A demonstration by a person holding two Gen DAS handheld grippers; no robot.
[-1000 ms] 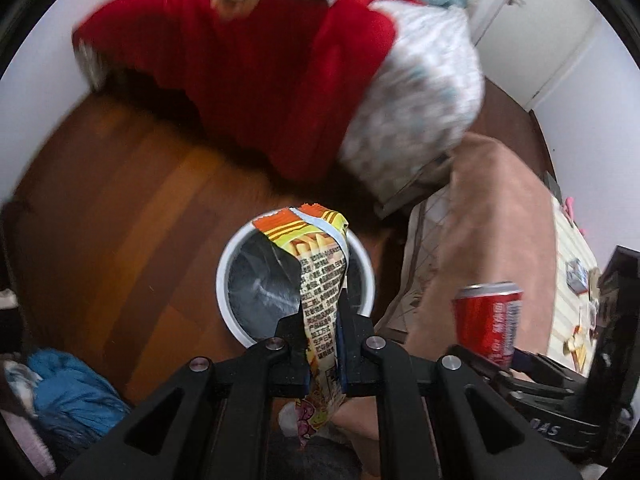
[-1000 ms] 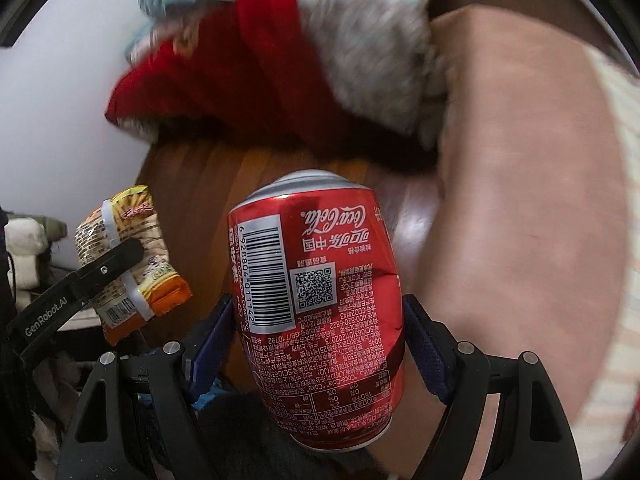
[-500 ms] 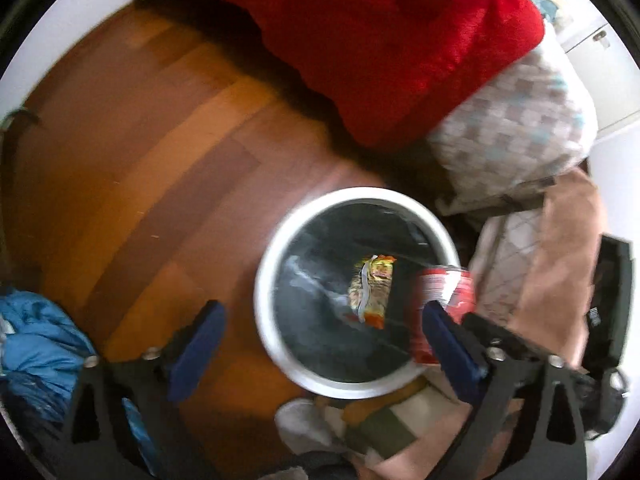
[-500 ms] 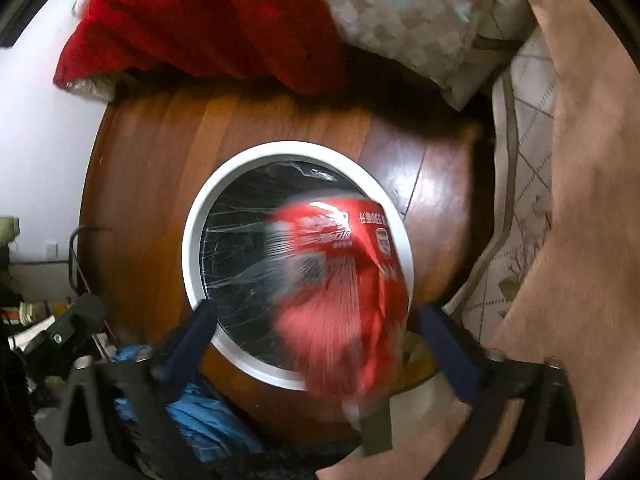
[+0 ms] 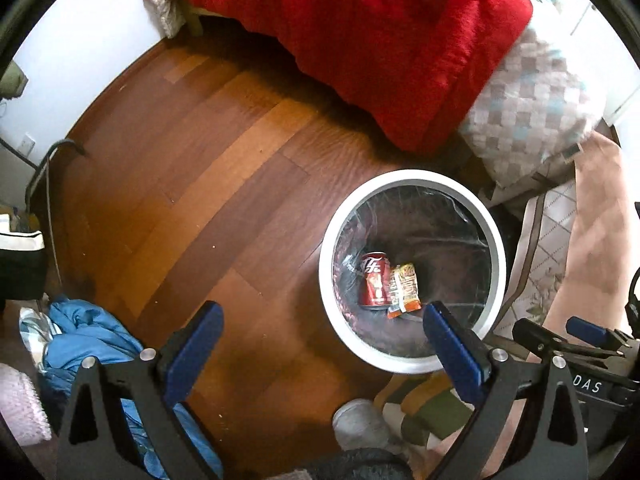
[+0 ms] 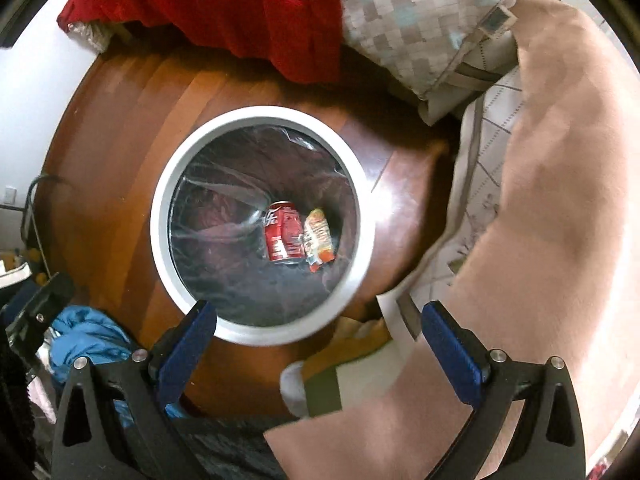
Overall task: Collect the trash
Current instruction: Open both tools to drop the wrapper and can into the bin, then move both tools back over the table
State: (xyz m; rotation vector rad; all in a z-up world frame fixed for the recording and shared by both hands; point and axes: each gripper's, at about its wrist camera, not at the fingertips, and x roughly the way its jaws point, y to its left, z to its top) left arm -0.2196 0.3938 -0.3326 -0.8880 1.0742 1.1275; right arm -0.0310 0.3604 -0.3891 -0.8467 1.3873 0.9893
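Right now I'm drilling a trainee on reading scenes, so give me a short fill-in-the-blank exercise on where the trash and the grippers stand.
1. The can lies on its ____ in the bin.
2. Beside the can, on the bin's bottom, lies a snack ____.
3. The left gripper and the right gripper both hold ____.
4. The bin stands on a ____ floor.

Missing words: side; wrapper; nothing; wooden

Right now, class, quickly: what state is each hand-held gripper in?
Left hand-held gripper: open, holding nothing.
Right hand-held gripper: open, holding nothing.
The can and wrapper lie in the bin.
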